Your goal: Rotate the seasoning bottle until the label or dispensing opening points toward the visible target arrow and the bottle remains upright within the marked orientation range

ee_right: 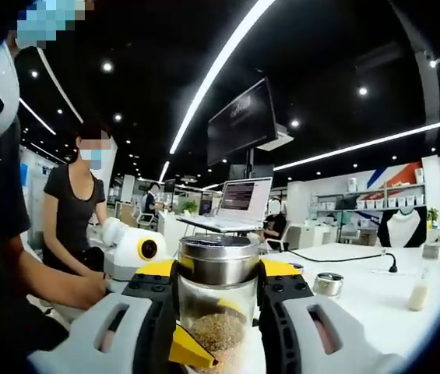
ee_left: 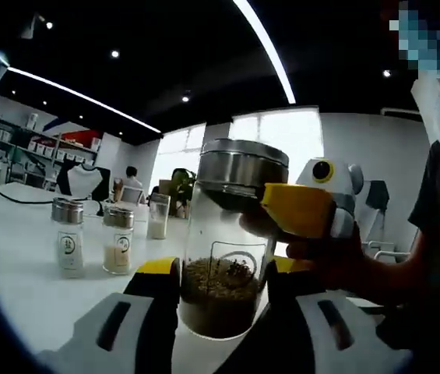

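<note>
No words or numbers can be read. In the left gripper view the seasoning bottle point(ee_left: 227, 257) at centre carries a thin outlined emblem, and two small jars point(ee_left: 69, 236) at left have pale labels with a dark round mark, too small to read. In the right gripper view the laptop screen point(ee_right: 244, 198) shows blurred lines of text.

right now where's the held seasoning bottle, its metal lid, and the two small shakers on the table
seasoning bottle point(ee_left: 221, 292), left gripper view, glass body at the seasoning
metal lid point(ee_right: 219, 261), right gripper view, side of the lid
two small shakers point(ee_left: 69, 243), left gripper view, label of the left one
</note>
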A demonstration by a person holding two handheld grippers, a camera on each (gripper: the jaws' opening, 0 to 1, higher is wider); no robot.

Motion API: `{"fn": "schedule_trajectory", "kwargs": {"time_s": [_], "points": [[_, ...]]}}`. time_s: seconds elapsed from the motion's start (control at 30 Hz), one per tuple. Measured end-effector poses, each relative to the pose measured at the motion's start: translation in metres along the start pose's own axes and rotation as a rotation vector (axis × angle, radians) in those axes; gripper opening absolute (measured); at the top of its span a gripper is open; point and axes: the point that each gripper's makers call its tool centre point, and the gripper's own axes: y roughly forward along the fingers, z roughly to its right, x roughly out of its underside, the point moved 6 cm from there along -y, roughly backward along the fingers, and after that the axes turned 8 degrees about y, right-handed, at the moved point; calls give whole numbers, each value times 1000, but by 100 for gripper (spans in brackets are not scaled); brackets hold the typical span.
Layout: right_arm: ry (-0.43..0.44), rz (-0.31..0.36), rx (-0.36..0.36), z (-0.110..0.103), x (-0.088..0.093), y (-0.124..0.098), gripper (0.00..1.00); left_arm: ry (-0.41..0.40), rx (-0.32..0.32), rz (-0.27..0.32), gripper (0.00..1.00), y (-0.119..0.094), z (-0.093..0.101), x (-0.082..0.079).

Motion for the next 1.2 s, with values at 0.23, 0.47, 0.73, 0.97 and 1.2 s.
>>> {"fn": "schedule_trajectory", "kwargs": {"time_s": [0.23,0.47,0.73,0.97,1.2], "points": [[138,31,170,22,5,-1,39,288,-323,-120,43,0,-12,-3],[157,33,253,18,9,6,39,336,-445,-151,43,4,-9,3],[24,-25,167,15,5,0,38,221,-250,-85,43,9,-6,5],[109,5,41,10,0,-7,38,86,-87,-20,45,7,-2,3],[276,71,96,23,1,-6,38,197,-216,-58,44,4,-4,-3]]}}
